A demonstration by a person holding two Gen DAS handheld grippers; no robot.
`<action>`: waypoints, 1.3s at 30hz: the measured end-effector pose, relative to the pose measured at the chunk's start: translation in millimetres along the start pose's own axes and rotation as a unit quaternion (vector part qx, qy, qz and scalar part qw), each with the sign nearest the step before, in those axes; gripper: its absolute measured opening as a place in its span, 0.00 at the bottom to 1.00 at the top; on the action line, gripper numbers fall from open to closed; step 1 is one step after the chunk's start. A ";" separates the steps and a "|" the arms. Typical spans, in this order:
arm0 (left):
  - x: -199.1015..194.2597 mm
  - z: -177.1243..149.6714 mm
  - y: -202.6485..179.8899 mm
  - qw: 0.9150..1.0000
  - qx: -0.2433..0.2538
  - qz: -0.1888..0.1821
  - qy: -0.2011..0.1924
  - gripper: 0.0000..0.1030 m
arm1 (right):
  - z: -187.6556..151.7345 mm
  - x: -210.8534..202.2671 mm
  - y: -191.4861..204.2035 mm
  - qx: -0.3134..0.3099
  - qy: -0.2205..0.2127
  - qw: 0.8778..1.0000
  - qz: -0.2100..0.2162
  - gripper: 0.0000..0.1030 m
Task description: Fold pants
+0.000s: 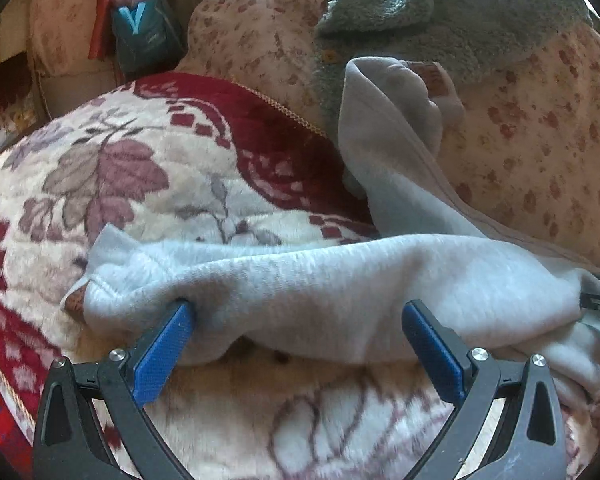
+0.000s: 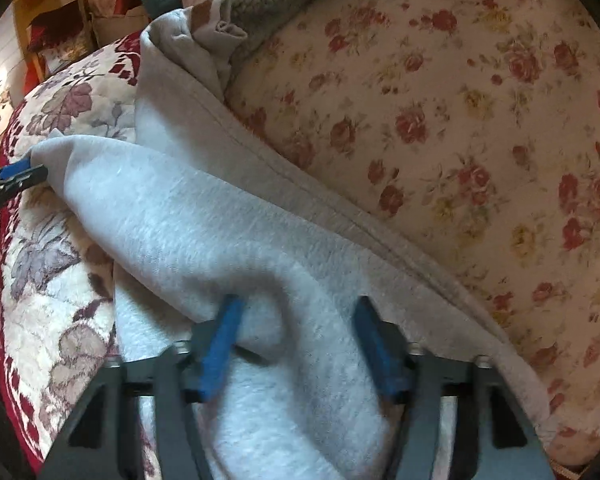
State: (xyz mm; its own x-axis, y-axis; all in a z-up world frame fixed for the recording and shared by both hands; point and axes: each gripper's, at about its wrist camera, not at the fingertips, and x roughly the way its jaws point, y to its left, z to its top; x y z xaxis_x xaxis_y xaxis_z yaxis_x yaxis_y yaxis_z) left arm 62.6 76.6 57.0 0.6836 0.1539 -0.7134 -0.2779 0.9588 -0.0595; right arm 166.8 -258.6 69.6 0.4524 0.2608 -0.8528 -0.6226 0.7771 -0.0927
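A: Where are the pale grey fleece pants [image 1: 312,276]?

B: On the bed, draped over the cream-and-crimson floral plush blanket [image 1: 148,184]. One length runs crosswise in front of the left hand-held gripper [image 1: 298,312]; the other climbs away from it, up against the rose-print quilt [image 2: 460,128].

A: And that gripper's jaws?

B: Wide apart. One blue pad [image 1: 168,344] pokes into the fabric's near edge, the other sits clear, so nothing is clamped. I judge it is lining up on the hem end to pick it up.

A: The right one?

B: The right hand-held gripper [image 2: 296,320] stands partly apart over a raised ridge of cloth that bulges between the jaws. One pad touches the fold, the other looks short of it, so I would not call it a grip yet. It probably straddles that ridge to gather both layers at once.

A: Edges?

B: A stitched seam [image 2: 340,216] runs diagonally beyond the right gripper, right along the quilt. The hem corner lies loose left of the left gripper.

A: Room to move?

B: Open blanket lies below and to the left of both grippers. Ahead, the quilt and a grey-green fuzzy throw [image 1: 440,12] crowd the far leg.
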 end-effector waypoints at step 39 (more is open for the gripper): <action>-107.0 -76.3 53.8 0.994 -0.045 -0.097 0.010 0.77 | -181.4 -136.9 128.9 0.159 -0.089 0.983 0.034 0.89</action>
State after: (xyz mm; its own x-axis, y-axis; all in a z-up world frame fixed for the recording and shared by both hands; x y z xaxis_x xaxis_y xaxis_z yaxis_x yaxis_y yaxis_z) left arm -77.0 93.4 76.8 0.7169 -0.0366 -0.6962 -0.2029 0.9444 -0.2586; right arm -91.3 -298.0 81.2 0.5387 0.3913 -0.7461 -0.4358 0.8873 0.1506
